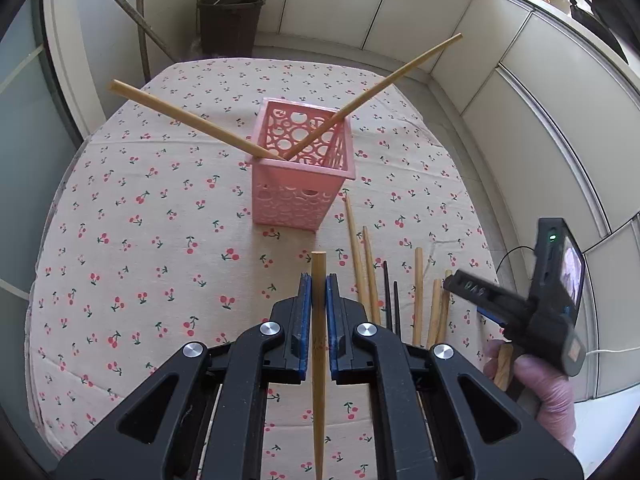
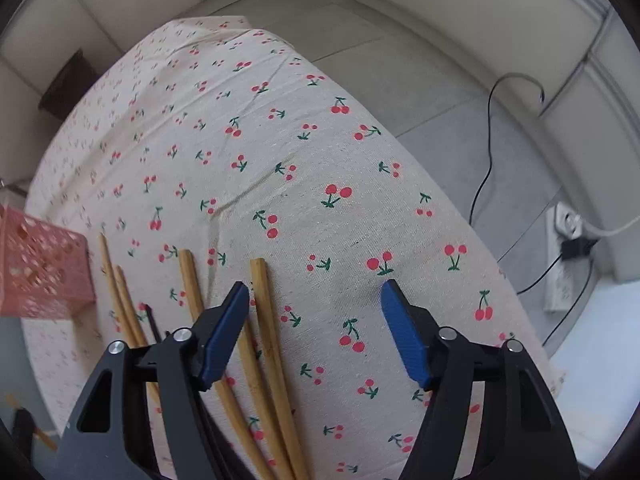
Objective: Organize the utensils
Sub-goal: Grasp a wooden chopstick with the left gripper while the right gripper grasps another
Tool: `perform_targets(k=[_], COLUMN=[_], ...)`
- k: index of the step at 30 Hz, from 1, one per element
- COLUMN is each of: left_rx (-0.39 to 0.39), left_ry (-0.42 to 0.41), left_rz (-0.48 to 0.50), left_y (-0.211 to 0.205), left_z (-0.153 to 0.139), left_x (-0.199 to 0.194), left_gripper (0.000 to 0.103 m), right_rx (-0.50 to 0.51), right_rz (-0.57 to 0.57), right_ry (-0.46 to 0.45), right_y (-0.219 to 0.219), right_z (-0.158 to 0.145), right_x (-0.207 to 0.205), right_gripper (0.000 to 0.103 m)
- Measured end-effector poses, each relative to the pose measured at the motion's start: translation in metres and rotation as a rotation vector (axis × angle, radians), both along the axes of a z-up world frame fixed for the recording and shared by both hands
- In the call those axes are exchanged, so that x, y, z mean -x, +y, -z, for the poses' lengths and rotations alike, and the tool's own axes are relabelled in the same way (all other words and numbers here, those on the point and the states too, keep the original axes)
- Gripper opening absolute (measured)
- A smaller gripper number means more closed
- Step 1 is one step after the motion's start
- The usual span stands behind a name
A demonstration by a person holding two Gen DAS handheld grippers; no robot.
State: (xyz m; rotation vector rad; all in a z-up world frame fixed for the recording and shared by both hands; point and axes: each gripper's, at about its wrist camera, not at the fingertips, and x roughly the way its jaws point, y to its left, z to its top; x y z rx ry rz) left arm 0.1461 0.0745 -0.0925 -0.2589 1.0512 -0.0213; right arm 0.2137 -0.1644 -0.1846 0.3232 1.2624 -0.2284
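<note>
- Now the left gripper (image 1: 319, 300) has its fingers clamped on one chopstick (image 1: 319, 360), held above the desk (image 1: 120, 240).
- Right gripper (image 2: 316, 332): fingers apart, empty, over loose chopsticks (image 2: 264, 320).
- Far off, the pink basket (image 1: 302, 176) holds two leaning chopsticks.

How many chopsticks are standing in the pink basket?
2. One chopstick leans out over the left side of the pink basket, the other chopstick leans out to the right. Their tips cross inside. More could be hidden lower in the basket.
</note>
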Motion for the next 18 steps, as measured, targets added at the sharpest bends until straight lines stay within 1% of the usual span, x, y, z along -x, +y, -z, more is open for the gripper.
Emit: perform_targets(k=[1, 2, 3, 4, 5, 7, 9, 11, 14, 18], left_rx=[-0.001, -0.001, -0.002, -0.002, -0.003, -0.003, 0.009, 0.023, 0.025, 0.051], left_ry=[-0.002, -0.003, -0.004, -0.005, -0.005, -0.010, -0.025, -0.062, -0.117, -0.179], left_rz=[-0.001, -0.001, -0.001, -0.001, 0.000, 0.004, 0.015, 0.031, 0.047, 0.063], left_y=[0.000, 0.001, 0.001, 0.001, 0.001, 0.000, 0.000, 0.000, 0.000, 0.003], left_z=[-0.001, -0.001, -0.001, -0.001, -0.001, -0.001, -0.002, -0.008, -0.018, -0.030], left_x=[0.000, 0.000, 0.000, 0.000, 0.000, 0.000, 0.001, 0.004, 0.009, 0.017], left_gripper=[0.007, 0.007, 0.007, 0.007, 0.007, 0.007, 0.007, 0.007, 0.007, 0.007], right_rx=[0.024, 0.053, 0.090, 0.094, 0.086, 0.077, 0.017, -0.077, -0.139, -0.186], right_rz=[-0.018, -0.041, -0.072, -0.094, -0.120, -0.138, -0.128, -0.097, -0.063, -0.052], right_ry=[-0.002, -0.005, -0.018, -0.034, -0.046, -0.049, -0.060, -0.081, -0.121, -0.213], right_y=[0.004, 0.009, 0.015, 0.018, 0.022, 0.024, 0.018, 0.006, -0.005, -0.015], right_z=[0.000, 0.000, 0.000, 0.000, 0.000, -0.001, 0.000, -0.001, -0.012, -0.043], right_x=[0.001, 0.001, 0.001, 0.002, 0.002, 0.002, 0.004, 0.006, 0.012, 0.027], right_gripper=[0.056, 0.053, 0.045, 0.033, 0.029, 0.013, 0.008, 0.008, 0.008, 0.008])
